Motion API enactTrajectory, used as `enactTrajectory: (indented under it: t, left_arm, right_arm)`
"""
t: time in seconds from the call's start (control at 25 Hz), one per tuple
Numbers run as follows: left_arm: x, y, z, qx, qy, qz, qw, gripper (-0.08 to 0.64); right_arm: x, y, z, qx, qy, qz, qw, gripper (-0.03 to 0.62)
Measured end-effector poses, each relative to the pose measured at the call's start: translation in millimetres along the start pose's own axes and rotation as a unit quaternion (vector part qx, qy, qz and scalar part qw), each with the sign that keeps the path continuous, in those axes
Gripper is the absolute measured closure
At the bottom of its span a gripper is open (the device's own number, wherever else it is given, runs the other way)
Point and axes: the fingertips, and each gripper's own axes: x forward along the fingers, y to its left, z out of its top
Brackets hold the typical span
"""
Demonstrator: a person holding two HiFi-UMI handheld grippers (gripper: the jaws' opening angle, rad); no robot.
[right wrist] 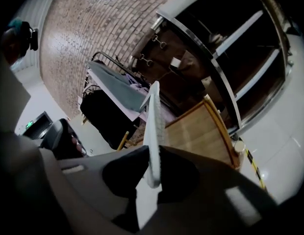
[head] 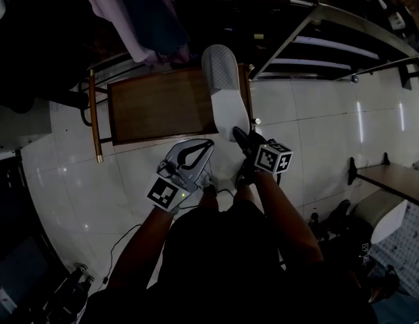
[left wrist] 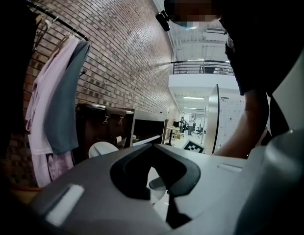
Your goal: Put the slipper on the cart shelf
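One slipper [head: 226, 93], long axis pointing away, near end in right gripper [head: 242, 138].

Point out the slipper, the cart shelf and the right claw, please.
slipper [head: 224, 100]: head view, the middle of its white length.
cart shelf [head: 159, 106]: head view, a bare part of the wooden board.
right claw [head: 241, 138]: head view, the tips, shut on the slipper's near end.

White slipper [head: 226, 96], brown cart shelf [head: 159, 105]
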Motion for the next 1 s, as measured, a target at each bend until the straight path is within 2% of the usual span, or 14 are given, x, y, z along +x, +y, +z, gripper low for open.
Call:
enactTrajectory:
  t: [0.2, 0.36, 0.56, 0.68, 0.84, 0.92, 1.0]
  left_arm:
    - [2, -9, 26, 0.013, -0.020, -0.006, 0.9997, 0.555]
    - [2, -26, 49, 0.018, -0.033, -0.018, 0.9991, 0.555]
    - [6, -53, 77, 0.027, -0.057, -0.038, 0.9973, 0.555]
    - [12, -70, 95, 0.029, -0.063, -0.054, 0.9961, 0.557]
    - [17, -90, 113, 0.036, -0.066, -0.065, 0.9950, 0.557]
    - [20, -100, 119, 0.040, -0.065, -0.070, 0.9946, 0.557]
    - [23, -108, 125, 0.044, -0.066, -0.073, 0.9942, 0.557]
  right_arm:
    - [-50, 47, 40, -0.038, -0.055, 0.029, 0.997, 0.546]
    - [-104, 81, 73, -0.086, -0.111, 0.034, 0.990, 0.546]
    - [-169, 120, 108, -0.150, -0.188, 0.043, 0.970, 0.546]
    - [-197, 134, 120, -0.189, -0.206, 0.043, 0.959, 0.545]
    - [-220, 154, 136, -0.208, -0.234, 0.046, 0.949, 0.545]
    - [-230, 170, 143, -0.222, -0.253, 0.049, 0.940, 0.545]
    - [-238, 177, 148, -0.256, -0.263, 0.037, 0.930, 0.545]
